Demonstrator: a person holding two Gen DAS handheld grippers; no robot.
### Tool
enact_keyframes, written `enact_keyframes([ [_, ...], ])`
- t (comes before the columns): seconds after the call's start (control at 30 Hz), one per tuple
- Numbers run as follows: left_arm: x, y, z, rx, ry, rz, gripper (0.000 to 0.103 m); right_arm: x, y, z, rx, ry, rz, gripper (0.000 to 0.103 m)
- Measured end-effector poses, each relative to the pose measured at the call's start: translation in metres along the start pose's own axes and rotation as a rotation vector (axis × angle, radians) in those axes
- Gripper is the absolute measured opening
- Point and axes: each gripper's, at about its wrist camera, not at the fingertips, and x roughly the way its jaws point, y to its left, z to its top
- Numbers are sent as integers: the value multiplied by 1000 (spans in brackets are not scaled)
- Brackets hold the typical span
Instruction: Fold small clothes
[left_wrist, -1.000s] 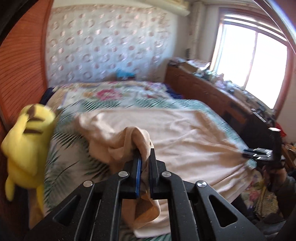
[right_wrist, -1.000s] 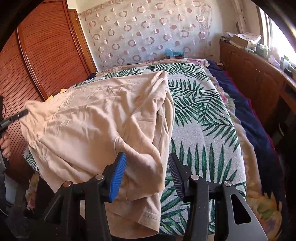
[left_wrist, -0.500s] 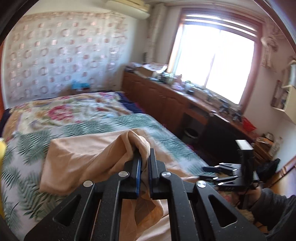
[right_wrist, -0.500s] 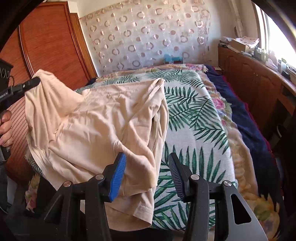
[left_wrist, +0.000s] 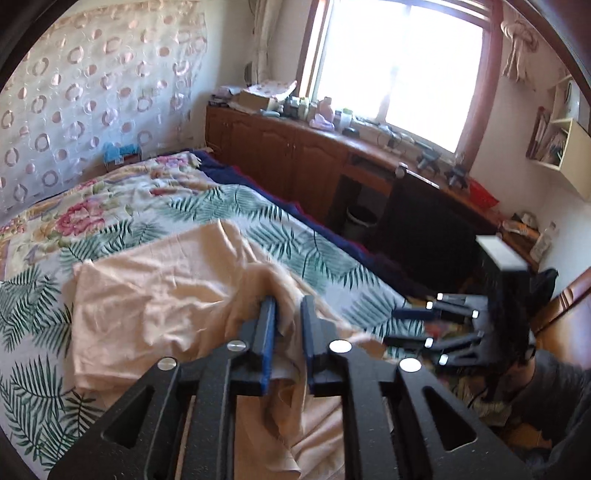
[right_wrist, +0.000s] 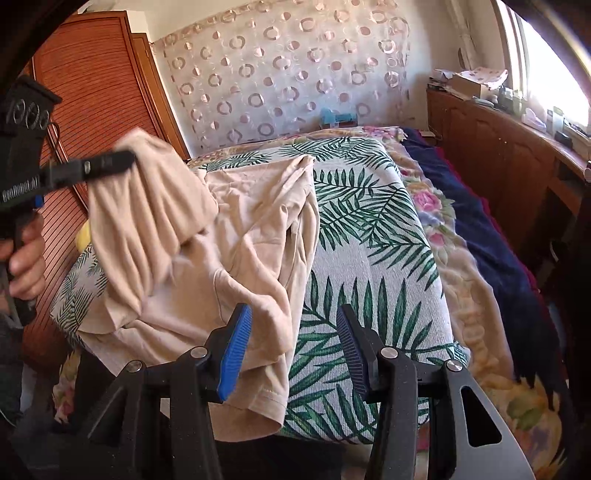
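A beige T-shirt (right_wrist: 240, 236) lies on the palm-leaf bedspread (right_wrist: 369, 258); it also shows in the left wrist view (left_wrist: 155, 295). My left gripper (left_wrist: 287, 310) has its jaws slightly parted with a fold of the shirt between them, held above the bed; seen from the right wrist view (right_wrist: 110, 162), the lifted side drapes down from it. My right gripper (right_wrist: 293, 332) is open and empty, just above the shirt's near hem; it also shows at the right of the left wrist view (left_wrist: 410, 325).
A wooden cabinet (left_wrist: 314, 158) with clutter runs under the window to the right of the bed. A wooden wardrobe (right_wrist: 96, 110) stands on the left. A navy blanket (right_wrist: 498, 258) lies along the bed's right side. A yellow toy (right_wrist: 83, 236) peeks out behind the lifted cloth.
My left gripper has lifted the shirt's side and carried it right, over the rest of the shirt. Its jaws have parted slightly. The right gripper has stayed open in place.
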Motion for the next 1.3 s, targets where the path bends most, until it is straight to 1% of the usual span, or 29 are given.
enact_keyframes([
  [0.03, 0, 2, -6, 0, 9, 11, 29, 1, -1, 0, 1, 1, 0, 50],
  [0.07, 2, 5, -7, -3, 17, 19, 42, 0, -1, 0, 1, 1, 0, 50],
  [0.1, 2, 10, -13, -11, 31, 29, 44, -1, -1, 0, 1, 0, 0, 50],
  [0.2, -4, 24, -31, -34, 48, 54, 44, 0, 0, 2, -2, -1, 6, 50],
  [0.47, -24, 63, -84, -95, 91, 165, 45, 12, 18, 20, -61, -6, 39, 50],
  [0.53, -27, 70, -95, -100, 104, 194, 53, 15, 28, 27, -77, -16, 48, 50],
  [0.57, -28, 75, -100, -106, 108, 204, 59, 16, 33, 31, -86, -22, 54, 50],
  [0.67, -30, 87, -111, -134, 120, 236, 60, 20, 47, 42, -119, -42, 69, 50],
  [0.73, -30, 95, -116, -146, 128, 252, 60, 26, 55, 46, -140, -38, 78, 50],
  [0.8, -28, 100, -120, -159, 134, 257, 61, 34, 63, 50, -172, -27, 73, 50],
  [0.9, -24, 103, -125, -174, 142, 269, 61, 52, 73, 53, -218, 17, 43, 50],
  [1.0, -21, 106, -128, -187, 139, 272, 61, 69, 73, 54, -229, 66, 8, 50],
  [1.1, -22, 107, -129, -198, 130, 266, 61, 81, 74, 56, -229, 96, -3, 50],
  [1.2, -24, 110, -129, -211, 123, 266, 61, 85, 75, 56, -238, 119, 11, 49],
  [1.23, -25, 111, -128, -214, 119, 265, 61, 86, 75, 55, -244, 125, 17, 47],
  [1.27, -27, 111, -127, -217, 115, 263, 61, 85, 76, 53, -252, 132, 25, 41],
  [1.3, -28, 111, -126, -219, 109, 263, 61, 86, 78, 52, -261, 140, 29, 25],
])
